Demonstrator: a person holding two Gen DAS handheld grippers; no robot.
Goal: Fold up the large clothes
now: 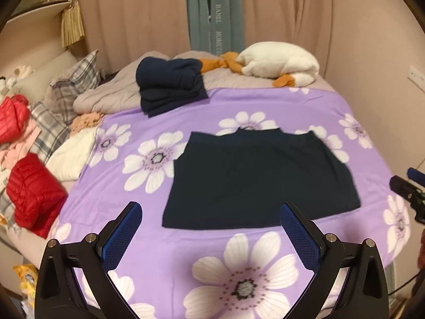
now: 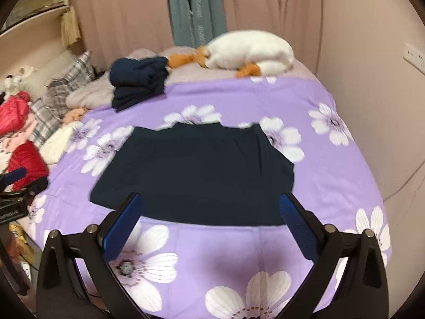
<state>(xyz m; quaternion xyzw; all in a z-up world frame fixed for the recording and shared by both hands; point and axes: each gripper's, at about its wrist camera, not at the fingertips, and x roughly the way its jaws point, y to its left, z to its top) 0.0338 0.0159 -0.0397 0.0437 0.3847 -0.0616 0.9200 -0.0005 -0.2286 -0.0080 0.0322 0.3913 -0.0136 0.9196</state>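
Observation:
A dark navy garment (image 1: 261,178) lies folded flat into a rough rectangle on the purple flowered bedspread (image 1: 265,109); it fills the middle of the right wrist view (image 2: 196,172). My left gripper (image 1: 211,207) hangs above the bed near the garment's front edge, jaws wide open, nothing between its blue pads. My right gripper (image 2: 209,198) hovers over the garment's near edge, also open and empty. The right gripper's tip shows at the right edge of the left wrist view (image 1: 406,186).
A stack of folded navy clothes (image 1: 170,87) sits at the back of the bed. A white and orange plush (image 1: 276,62) lies behind it. Red puffer jackets (image 1: 34,204), a white garment (image 1: 71,156) and plaid pillows (image 1: 74,82) crowd the left side. Curtains hang behind.

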